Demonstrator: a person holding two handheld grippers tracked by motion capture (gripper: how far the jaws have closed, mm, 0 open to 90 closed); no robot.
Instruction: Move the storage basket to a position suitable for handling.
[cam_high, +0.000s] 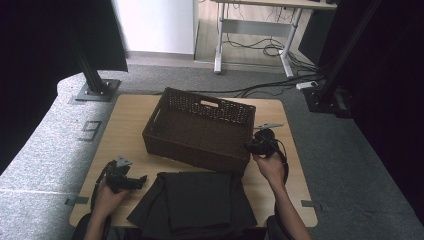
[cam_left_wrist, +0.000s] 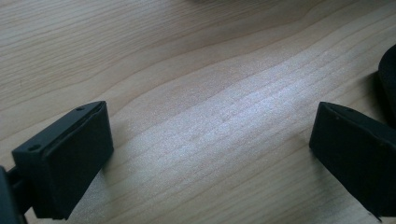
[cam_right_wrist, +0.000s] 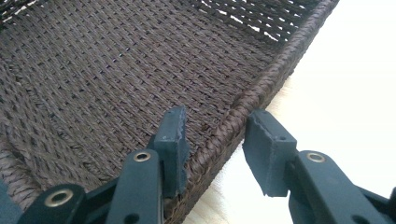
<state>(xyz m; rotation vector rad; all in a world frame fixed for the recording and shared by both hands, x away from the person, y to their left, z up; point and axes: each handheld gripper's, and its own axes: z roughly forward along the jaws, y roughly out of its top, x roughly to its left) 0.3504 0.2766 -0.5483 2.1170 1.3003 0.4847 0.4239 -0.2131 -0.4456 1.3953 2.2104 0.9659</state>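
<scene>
A dark brown woven basket (cam_high: 196, 155) stands skewed on the middle of the wooden table (cam_high: 125, 125), and I see nothing inside it. My right gripper (cam_high: 248, 146) is at its near right corner. In the right gripper view, the right gripper (cam_right_wrist: 212, 140) has one jaw inside the basket (cam_right_wrist: 116, 70) and one outside, closed on the braided rim. A folded black cloth (cam_high: 195, 202) lies at the table's front edge. My left gripper (cam_high: 142, 179) rests low on the table just left of the cloth, its jaws wide apart over bare wood (cam_left_wrist: 210, 158).
A dark edge of the cloth (cam_left_wrist: 387, 74) shows at the right in the left gripper view. Black stand posts (cam_high: 92, 75) rise behind the table on both sides. A desk (cam_high: 260, 30) and floor cables lie farther back.
</scene>
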